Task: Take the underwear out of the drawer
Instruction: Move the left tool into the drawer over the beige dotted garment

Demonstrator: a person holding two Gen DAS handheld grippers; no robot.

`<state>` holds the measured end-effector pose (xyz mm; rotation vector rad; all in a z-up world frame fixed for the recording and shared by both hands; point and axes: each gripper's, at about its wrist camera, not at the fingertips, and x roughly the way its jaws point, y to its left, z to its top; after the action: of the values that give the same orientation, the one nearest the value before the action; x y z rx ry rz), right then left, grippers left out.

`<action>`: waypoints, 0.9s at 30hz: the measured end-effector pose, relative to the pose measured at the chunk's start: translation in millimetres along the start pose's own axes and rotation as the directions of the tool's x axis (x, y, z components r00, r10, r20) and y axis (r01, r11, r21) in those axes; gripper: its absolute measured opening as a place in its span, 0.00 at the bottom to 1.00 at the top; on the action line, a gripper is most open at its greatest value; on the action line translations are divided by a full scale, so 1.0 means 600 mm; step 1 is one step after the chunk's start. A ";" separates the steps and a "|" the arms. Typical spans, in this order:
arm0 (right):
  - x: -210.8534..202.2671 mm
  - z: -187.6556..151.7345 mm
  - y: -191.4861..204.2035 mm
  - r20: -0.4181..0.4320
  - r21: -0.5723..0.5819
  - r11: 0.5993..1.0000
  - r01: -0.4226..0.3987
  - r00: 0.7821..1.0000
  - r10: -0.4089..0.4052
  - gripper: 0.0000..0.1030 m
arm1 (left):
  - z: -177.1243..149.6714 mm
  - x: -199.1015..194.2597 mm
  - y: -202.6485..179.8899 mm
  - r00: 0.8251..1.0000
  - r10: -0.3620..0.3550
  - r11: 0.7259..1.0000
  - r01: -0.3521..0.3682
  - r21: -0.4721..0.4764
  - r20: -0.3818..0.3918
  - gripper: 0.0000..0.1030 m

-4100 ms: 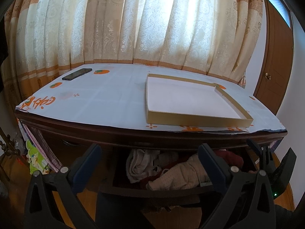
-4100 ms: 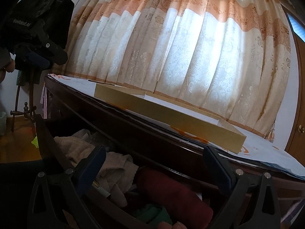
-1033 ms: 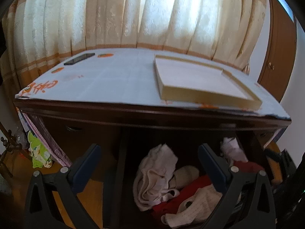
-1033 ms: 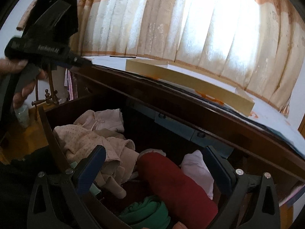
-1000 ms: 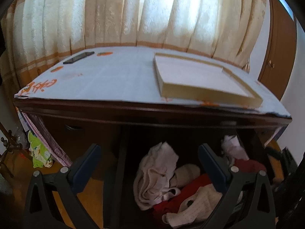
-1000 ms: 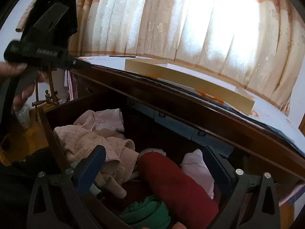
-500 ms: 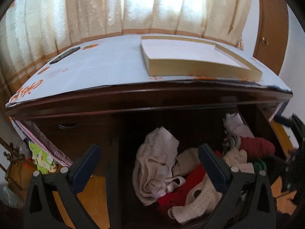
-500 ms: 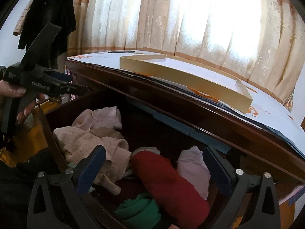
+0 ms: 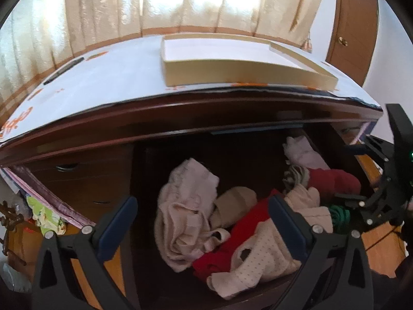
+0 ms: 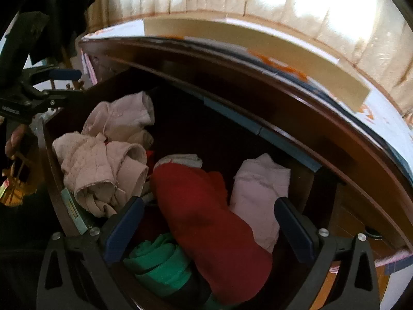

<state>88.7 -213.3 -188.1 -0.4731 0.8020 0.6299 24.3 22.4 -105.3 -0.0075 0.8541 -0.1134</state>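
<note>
Now both grippers' jaws wide, empty, above drawer rim; clothes w/ free room behind.

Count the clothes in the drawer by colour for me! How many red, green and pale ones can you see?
Seen from the right wrist:
Red: 1, the red garment.
Green: 1, the green garment.
Pale pink or beige: 3 clumps, the pale bundle, the back piece, and the folded piece.
Total: 5 visible; more may lie underneath.

Your left gripper, fingers spread wide, hangs above the open drawer; below it lie pink underwear and a red garment.
</note>
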 end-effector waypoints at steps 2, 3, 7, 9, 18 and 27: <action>0.012 0.002 0.000 -0.039 -0.019 1.000 -0.018 0.999 0.017 0.88 | 0.000 0.002 -0.001 1.000 -0.026 1.000 0.026 0.001 -0.012 1.00; 0.018 0.002 -0.002 -0.061 -0.022 0.999 -0.032 0.998 0.030 0.83 | 0.000 0.004 -0.002 0.999 -0.039 0.999 0.039 -0.001 -0.020 1.00; 0.039 0.002 -0.005 -0.119 -0.021 0.998 -0.063 0.991 0.060 0.75 | -0.003 0.011 -0.010 0.997 -0.063 0.998 0.064 0.021 -0.048 1.00; 0.045 0.002 -0.005 -0.141 -0.020 0.997 -0.079 0.987 0.075 0.74 | -0.003 0.013 -0.016 0.995 -0.081 0.996 0.084 0.042 -0.063 1.00; 0.082 -0.002 0.002 -0.264 -0.020 0.993 -0.117 0.959 0.108 0.57 | -0.006 0.040 -0.034 0.959 -0.213 0.969 0.232 0.089 -0.186 1.00; 0.089 -0.007 -0.016 -0.270 0.046 0.987 -0.154 0.949 0.161 0.50 | -0.008 0.062 -0.055 0.910 -0.315 0.937 0.343 0.062 -0.270 1.00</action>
<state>121.4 -204.6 -230.5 -0.4832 1.1166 0.7109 41.5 -14.1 -134.8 -0.0366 1.1009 -0.4886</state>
